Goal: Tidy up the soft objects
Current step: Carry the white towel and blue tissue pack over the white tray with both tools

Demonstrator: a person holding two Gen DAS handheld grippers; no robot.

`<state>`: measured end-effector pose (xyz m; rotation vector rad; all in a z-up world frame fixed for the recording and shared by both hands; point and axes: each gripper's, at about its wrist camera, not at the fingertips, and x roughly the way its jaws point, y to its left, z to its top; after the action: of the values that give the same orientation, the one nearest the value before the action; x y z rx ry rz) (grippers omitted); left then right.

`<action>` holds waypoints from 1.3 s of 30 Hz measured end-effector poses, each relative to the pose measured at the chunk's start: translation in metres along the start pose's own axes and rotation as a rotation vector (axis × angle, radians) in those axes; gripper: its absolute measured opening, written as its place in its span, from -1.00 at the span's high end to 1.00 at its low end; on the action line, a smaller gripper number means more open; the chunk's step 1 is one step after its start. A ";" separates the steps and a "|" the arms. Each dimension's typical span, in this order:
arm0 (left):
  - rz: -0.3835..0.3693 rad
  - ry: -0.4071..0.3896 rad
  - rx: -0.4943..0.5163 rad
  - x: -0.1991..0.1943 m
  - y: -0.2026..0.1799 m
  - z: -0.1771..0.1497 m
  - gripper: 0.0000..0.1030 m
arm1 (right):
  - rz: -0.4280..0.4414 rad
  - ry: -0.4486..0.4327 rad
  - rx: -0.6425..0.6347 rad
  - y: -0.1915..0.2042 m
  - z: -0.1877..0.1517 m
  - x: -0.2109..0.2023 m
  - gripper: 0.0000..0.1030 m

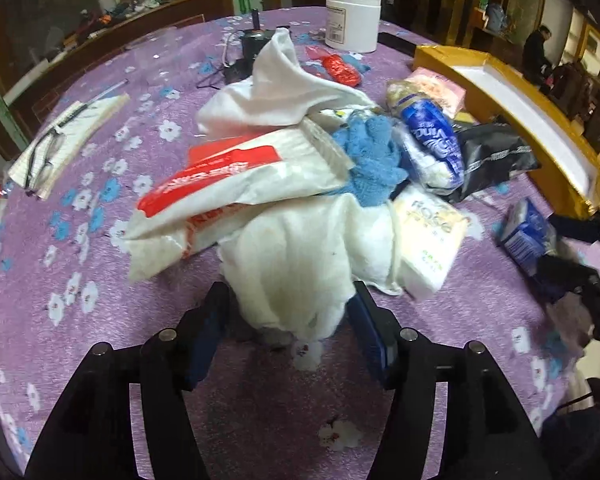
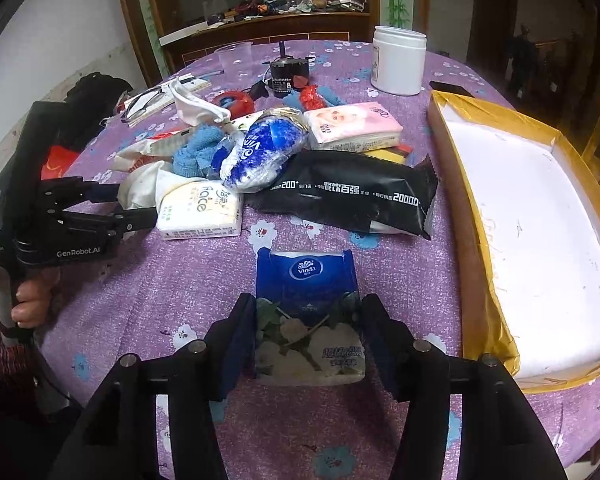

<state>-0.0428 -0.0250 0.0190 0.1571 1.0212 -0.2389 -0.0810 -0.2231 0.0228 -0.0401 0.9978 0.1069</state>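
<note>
The blue tissue pack (image 2: 310,316) lies flat on the purple cloth (image 2: 180,280), directly between the fingers of the right gripper (image 2: 308,344). Its long axis runs straight away from the gripper, in line with the fingers, so the jaws face its two long sides. The left pad looks to be against the pack's edge; on the right a slim gap seems to show, so I'd call it flanked rather than pinched, jaws partly spread.

Just to the right of the pack stands the open gold box (image 2: 476,216) with its white lining, empty in view. That is the likely home for the pack, and the right hand is plainly the nearer one: a short carry sideways.

Further left, the left gripper (image 1: 290,320) stands spread wide around the lower end of a white cloth (image 1: 300,264), pads not pressing it. That cloth hangs off the front of the pile (image 1: 340,152) of soft packs and towels in the table's middle.
</note>
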 end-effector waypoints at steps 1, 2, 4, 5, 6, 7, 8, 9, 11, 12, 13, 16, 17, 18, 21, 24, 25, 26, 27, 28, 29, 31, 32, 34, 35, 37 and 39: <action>0.008 0.005 -0.002 0.001 0.000 0.001 -0.16 | 0.004 0.002 0.001 0.000 0.001 0.000 -0.01; 0.015 0.007 -0.006 0.001 0.000 0.001 -0.16 | 0.008 0.002 0.006 0.000 0.001 0.000 -0.01; -0.011 0.016 -0.035 0.003 0.004 0.003 -0.14 | 0.009 0.000 0.006 0.000 0.001 0.000 -0.01; -0.012 0.019 -0.042 0.003 0.005 0.004 -0.08 | 0.014 -0.002 0.009 -0.001 0.000 -0.001 -0.03; -0.002 0.017 -0.043 0.003 0.005 0.005 0.09 | 0.019 -0.003 0.013 -0.001 0.000 -0.001 -0.05; -0.003 0.017 -0.044 0.003 0.005 0.005 0.17 | 0.019 -0.006 0.015 -0.001 0.000 -0.002 -0.06; -0.003 0.016 -0.051 0.003 0.006 0.006 0.21 | 0.018 -0.010 0.014 -0.002 0.000 -0.004 -0.06; -0.003 0.017 -0.057 0.003 0.007 0.006 0.31 | 0.015 -0.009 0.010 -0.004 0.000 -0.004 -0.07; 0.003 0.010 -0.068 0.003 0.009 0.007 0.51 | 0.021 0.002 0.021 -0.006 -0.001 0.000 -0.12; -0.001 0.003 -0.074 0.001 0.010 0.007 0.56 | 0.025 0.013 0.028 -0.007 -0.002 0.003 -0.11; -0.006 -0.002 -0.072 0.000 0.009 0.007 0.61 | 0.022 0.016 0.026 -0.007 -0.001 0.004 -0.04; -0.019 -0.032 -0.056 -0.010 0.006 0.006 0.62 | 0.029 0.017 0.023 -0.002 -0.001 0.003 0.03; -0.030 -0.044 -0.049 -0.015 0.005 0.005 0.62 | 0.049 0.010 0.024 -0.001 -0.001 0.000 0.03; -0.035 -0.067 -0.036 -0.023 0.002 0.005 0.62 | 0.062 -0.005 0.024 -0.001 -0.001 -0.005 0.03; -0.053 -0.114 -0.011 -0.041 -0.004 0.005 0.62 | 0.071 -0.057 0.021 -0.001 0.001 -0.024 0.03; -0.072 -0.150 0.014 -0.057 -0.014 0.011 0.62 | 0.083 -0.091 0.035 -0.007 0.004 -0.037 0.03; -0.078 -0.157 0.019 -0.060 -0.017 0.014 0.62 | 0.087 -0.099 0.044 -0.009 0.005 -0.040 0.03; -0.084 -0.168 0.028 -0.064 -0.021 0.018 0.62 | 0.094 -0.108 0.053 -0.013 0.006 -0.044 0.03; -0.086 -0.174 0.032 -0.066 -0.024 0.021 0.62 | 0.095 -0.116 0.062 -0.016 0.008 -0.047 0.03; -0.094 -0.183 0.042 -0.069 -0.029 0.026 0.62 | 0.089 -0.126 0.074 -0.021 0.010 -0.050 0.03; -0.101 -0.187 0.047 -0.070 -0.031 0.031 0.62 | 0.085 -0.133 0.082 -0.026 0.012 -0.053 0.03; -0.128 -0.191 0.054 -0.073 -0.042 0.044 0.62 | 0.075 -0.148 0.099 -0.035 0.015 -0.059 0.03; -0.142 -0.194 0.058 -0.074 -0.046 0.050 0.62 | 0.057 -0.156 0.115 -0.043 0.018 -0.063 0.03; -0.170 -0.198 0.068 -0.075 -0.061 0.065 0.62 | 0.043 -0.163 0.146 -0.056 0.022 -0.067 0.03; -0.186 -0.199 0.076 -0.074 -0.069 0.074 0.62 | 0.039 -0.166 0.172 -0.066 0.026 -0.069 0.03; -0.212 -0.200 0.090 -0.074 -0.085 0.088 0.62 | 0.013 -0.176 0.217 -0.087 0.034 -0.075 0.03; -0.229 -0.198 0.107 -0.073 -0.100 0.102 0.62 | -0.019 -0.185 0.244 -0.102 0.040 -0.080 0.02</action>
<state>-0.0226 -0.1371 0.1316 0.1102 0.8289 -0.5082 -0.0796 -0.3270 0.1107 0.1805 0.8199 -0.0283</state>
